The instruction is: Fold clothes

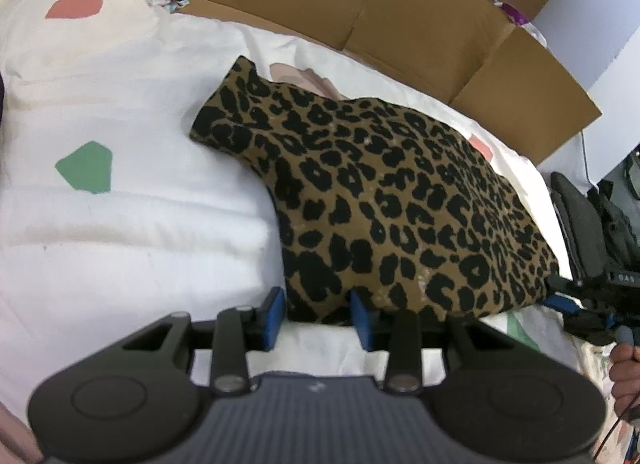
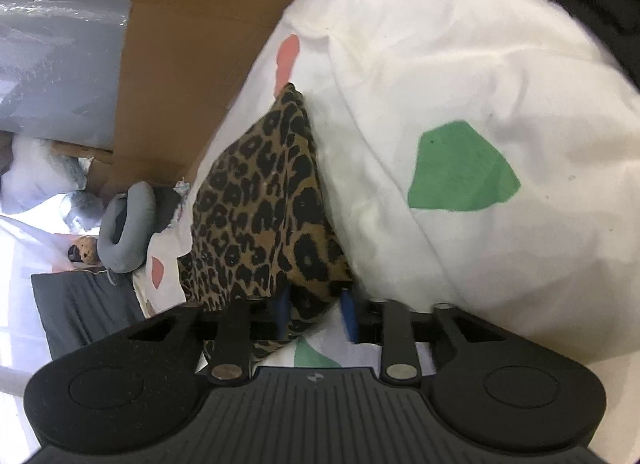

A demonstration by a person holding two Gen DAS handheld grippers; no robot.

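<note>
White bedding [image 1: 120, 223] with coloured patches is backed by cardboard boxes [image 1: 400, 15]. On it a leopard-print garment [image 1: 380, 203] is laid, its near edge taken at both corners: left gripper [image 1: 318, 314] part-spread astride the hem, right gripper [image 2: 316, 314] apparently pinching bunched cloth, presumably for lifting a fold.

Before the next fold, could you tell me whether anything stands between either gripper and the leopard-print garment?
Nothing visible does: the leopard-print garment already has its near edge between the fingers of both the left gripper and right gripper.
</note>
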